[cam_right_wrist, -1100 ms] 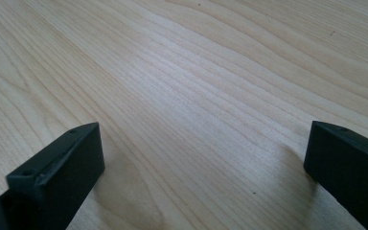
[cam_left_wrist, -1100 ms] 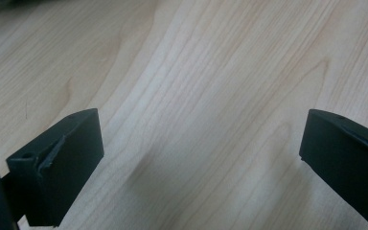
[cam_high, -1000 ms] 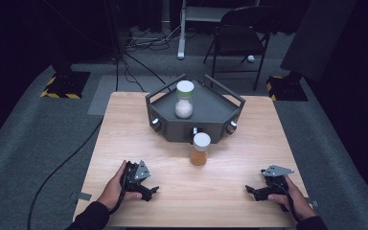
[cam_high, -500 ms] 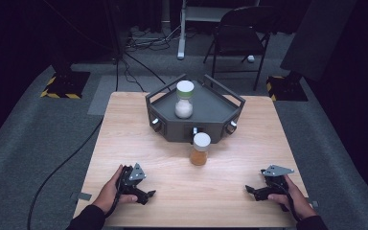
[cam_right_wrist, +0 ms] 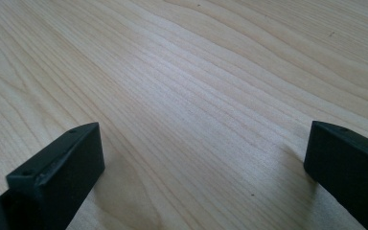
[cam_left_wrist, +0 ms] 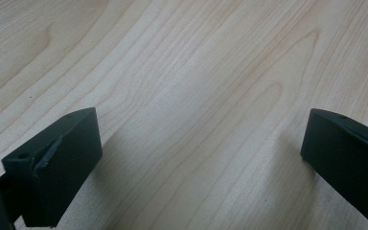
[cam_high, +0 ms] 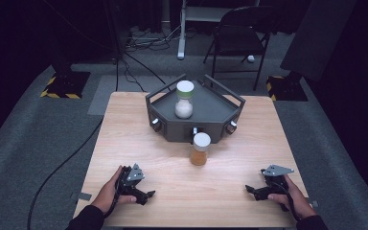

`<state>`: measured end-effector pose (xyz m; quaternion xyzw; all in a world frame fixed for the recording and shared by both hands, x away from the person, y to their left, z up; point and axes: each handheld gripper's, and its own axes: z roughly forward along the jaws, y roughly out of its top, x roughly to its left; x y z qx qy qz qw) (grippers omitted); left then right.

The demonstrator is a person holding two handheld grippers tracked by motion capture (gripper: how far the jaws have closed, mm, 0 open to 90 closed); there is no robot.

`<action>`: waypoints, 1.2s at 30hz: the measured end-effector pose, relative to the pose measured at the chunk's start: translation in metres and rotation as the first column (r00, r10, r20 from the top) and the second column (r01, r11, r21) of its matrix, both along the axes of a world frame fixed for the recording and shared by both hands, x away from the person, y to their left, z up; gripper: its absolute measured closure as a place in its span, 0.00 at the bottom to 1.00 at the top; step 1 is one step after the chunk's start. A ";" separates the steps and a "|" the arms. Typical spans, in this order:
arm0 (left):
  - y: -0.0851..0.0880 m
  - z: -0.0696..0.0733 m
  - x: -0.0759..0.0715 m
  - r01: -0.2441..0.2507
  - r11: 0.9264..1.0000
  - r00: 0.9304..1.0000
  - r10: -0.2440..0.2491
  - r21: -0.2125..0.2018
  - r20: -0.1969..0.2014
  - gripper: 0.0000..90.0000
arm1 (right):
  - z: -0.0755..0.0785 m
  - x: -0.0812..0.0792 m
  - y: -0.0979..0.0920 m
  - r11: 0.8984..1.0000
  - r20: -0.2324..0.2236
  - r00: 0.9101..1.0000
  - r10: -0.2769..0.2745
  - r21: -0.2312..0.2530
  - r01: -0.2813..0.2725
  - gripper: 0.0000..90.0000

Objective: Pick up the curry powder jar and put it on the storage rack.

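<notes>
A jar with amber contents and a white lid [cam_high: 200, 149] stands on the wooden table [cam_high: 124, 129] just in front of a dark grey angular tray [cam_high: 211, 111]. Inside the tray stands a second jar [cam_high: 184, 99] with white contents and a pale green lid. My left gripper [cam_high: 146, 195] rests on the table near the front left, held by a hand, its jaws wide apart over bare wood [cam_left_wrist: 196, 96]. My right gripper [cam_high: 250, 190] lies near the front right, jaws also wide apart with bare wood [cam_right_wrist: 206, 96] between them.
The tray has raised handles and small knobs [cam_high: 155, 122] on its front faces. Beyond the table are a folding chair [cam_high: 242, 33], stand bases with yellow-black hazard tape [cam_high: 62, 86] and cables on the grey carpet.
The left gripper shifted slightly toward the front edge and turned a little. The right gripper stayed put.
</notes>
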<state>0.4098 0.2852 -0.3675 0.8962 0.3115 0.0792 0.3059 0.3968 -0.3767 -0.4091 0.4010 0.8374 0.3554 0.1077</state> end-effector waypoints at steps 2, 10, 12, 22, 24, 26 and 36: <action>0.000 0.000 0.000 -0.001 1.000 1.000 0.001 0.000 0.000 0.00 | 0.000 0.000 0.000 1.000 0.000 1.000 0.000 0.000 0.000 0.00; 0.000 0.000 -0.001 -0.003 1.000 1.000 0.003 0.001 0.000 0.00 | 0.000 0.000 0.000 1.000 0.000 1.000 0.001 0.000 -0.001 0.00; 0.000 0.000 -0.001 -0.003 1.000 1.000 0.003 0.001 0.000 0.00 | 0.000 0.000 0.000 1.000 0.001 1.000 0.001 0.000 -0.001 0.00; 0.000 0.000 -0.001 -0.003 1.000 1.000 0.003 0.000 0.000 0.00 | 0.000 -0.001 0.001 1.000 0.005 1.000 -0.005 -0.004 0.005 0.00; 0.000 0.000 0.000 -0.003 1.000 1.000 0.003 0.000 0.000 0.00 | 0.001 -0.002 0.003 1.000 0.014 1.000 -0.003 -0.016 0.003 0.00; 0.000 0.000 -0.001 -0.003 1.000 1.000 0.003 0.000 0.000 0.00 | 0.003 -0.003 0.005 1.000 0.025 1.000 -0.001 -0.028 0.001 0.01; 0.000 0.000 -0.001 -0.003 1.000 1.000 0.003 0.000 0.000 0.00 | 0.009 -0.011 0.008 1.000 0.079 0.996 -0.026 -0.005 0.027 0.01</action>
